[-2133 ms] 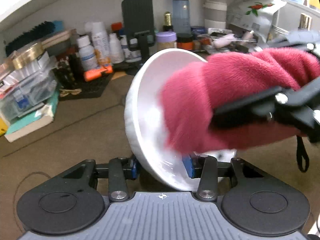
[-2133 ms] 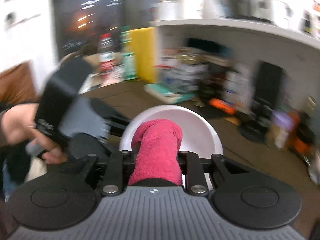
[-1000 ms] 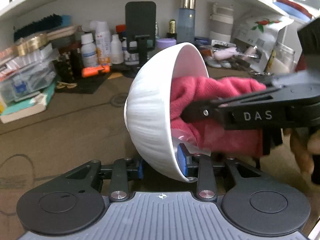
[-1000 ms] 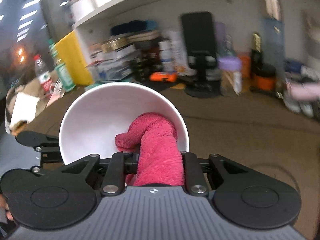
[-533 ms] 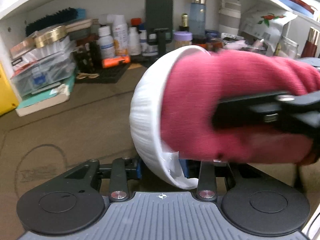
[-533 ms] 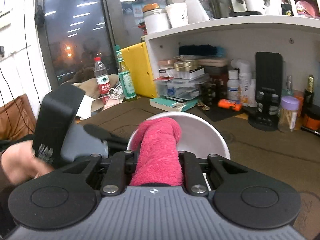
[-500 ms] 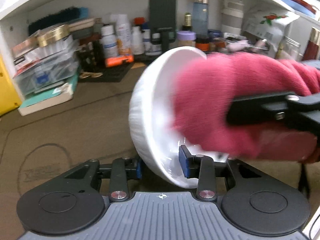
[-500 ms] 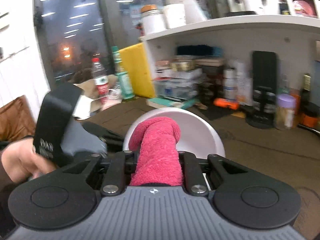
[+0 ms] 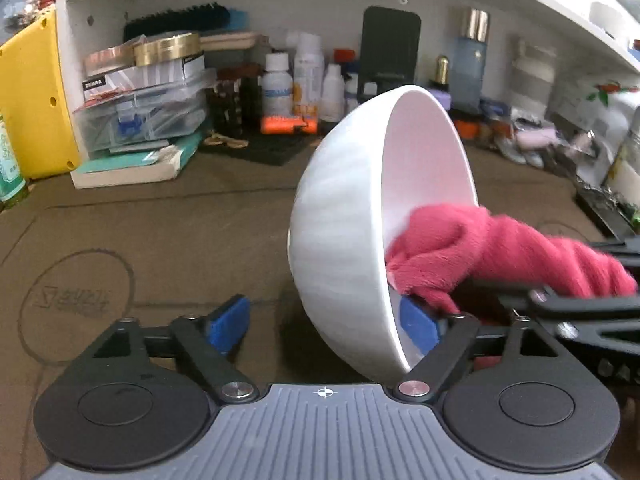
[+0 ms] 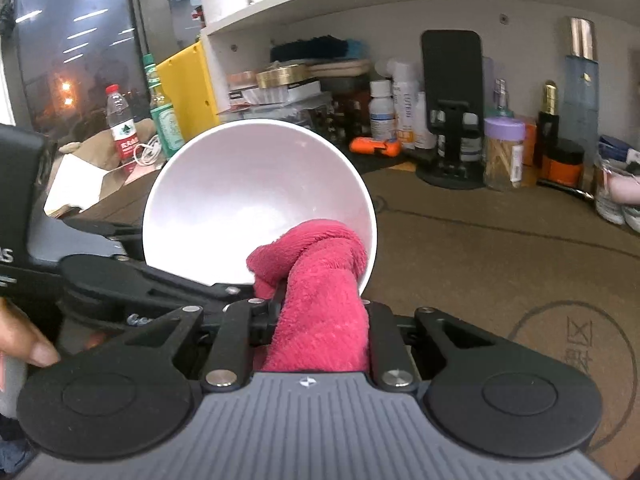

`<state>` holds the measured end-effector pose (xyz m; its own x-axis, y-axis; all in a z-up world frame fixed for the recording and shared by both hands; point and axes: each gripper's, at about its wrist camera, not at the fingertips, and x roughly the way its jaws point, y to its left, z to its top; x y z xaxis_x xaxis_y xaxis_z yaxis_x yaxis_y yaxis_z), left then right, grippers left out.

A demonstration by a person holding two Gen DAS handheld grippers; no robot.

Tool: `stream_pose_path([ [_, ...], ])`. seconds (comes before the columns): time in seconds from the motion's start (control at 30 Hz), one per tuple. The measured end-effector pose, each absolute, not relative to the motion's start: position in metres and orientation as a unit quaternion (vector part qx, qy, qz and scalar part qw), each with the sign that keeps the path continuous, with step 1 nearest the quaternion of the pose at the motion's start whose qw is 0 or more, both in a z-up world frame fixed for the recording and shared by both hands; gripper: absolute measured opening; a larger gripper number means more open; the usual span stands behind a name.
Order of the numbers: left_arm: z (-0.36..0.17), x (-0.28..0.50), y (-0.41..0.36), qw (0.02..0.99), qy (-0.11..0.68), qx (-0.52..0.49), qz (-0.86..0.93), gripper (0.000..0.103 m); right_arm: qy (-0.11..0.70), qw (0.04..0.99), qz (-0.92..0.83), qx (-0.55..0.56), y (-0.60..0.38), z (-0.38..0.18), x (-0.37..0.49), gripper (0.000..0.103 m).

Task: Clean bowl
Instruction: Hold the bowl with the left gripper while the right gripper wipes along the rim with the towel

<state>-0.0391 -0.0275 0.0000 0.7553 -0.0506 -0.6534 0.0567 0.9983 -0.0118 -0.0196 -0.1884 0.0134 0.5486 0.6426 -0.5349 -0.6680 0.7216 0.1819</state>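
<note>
left wrist view: we count one white bowl (image 9: 340, 232), one red cloth (image 9: 492, 252) and two grippers at work over the brown mat (image 9: 160, 232).

our left gripper (image 9: 328, 324) has its jaws opening, and the bowl's lower rim sits between them; one blue pad (image 9: 228, 322) stands clear of the bowl's outer wall, the other (image 9: 418, 326) sits inside at the rim, though we cannot tell whether it touches. the bowl is tipped on its side above the mat, mouth turned toward the right gripper (image 10: 316, 332). from the right wrist view that gripper is clamped on the one rolled cloth, whose end lies inside the bowl (image 10: 256, 184) against its lower wall. behind, under one white shelf (image 10: 400, 4), we count one black phone stand (image 10: 452, 116) and one orange tool (image 10: 374, 146) among many bottles.
</note>
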Motion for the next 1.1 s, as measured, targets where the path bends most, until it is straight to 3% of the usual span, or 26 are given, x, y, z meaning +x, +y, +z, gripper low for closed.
stream_pose_path([
  [0.07,0.004,-0.038,-0.033,0.935,0.348,0.026,-0.062,0.05,0.29,0.883,0.366,-0.04,-0.189,0.016,-0.019,0.018],
  [0.17,0.012,-0.041,-0.046,0.925,0.356,0.087,-0.103,0.046,0.276,0.891,0.353,-0.077,-0.183,0.023,-0.015,0.018],
  [0.47,0.014,-0.044,-0.041,0.917,0.369,0.088,-0.119,0.046,0.232,0.892,0.36,-0.144,-0.146,0.036,-0.009,0.016],
  [0.8,0.014,-0.041,-0.03,0.915,0.377,0.072,-0.127,0.046,0.207,0.851,0.47,-0.105,-0.164,0.066,-0.056,0.016],
  [1.1,0.012,-0.039,-0.026,0.919,0.375,0.078,-0.097,0.053,0.235,0.881,0.411,-0.013,-0.204,0.034,-0.048,0.016],
])
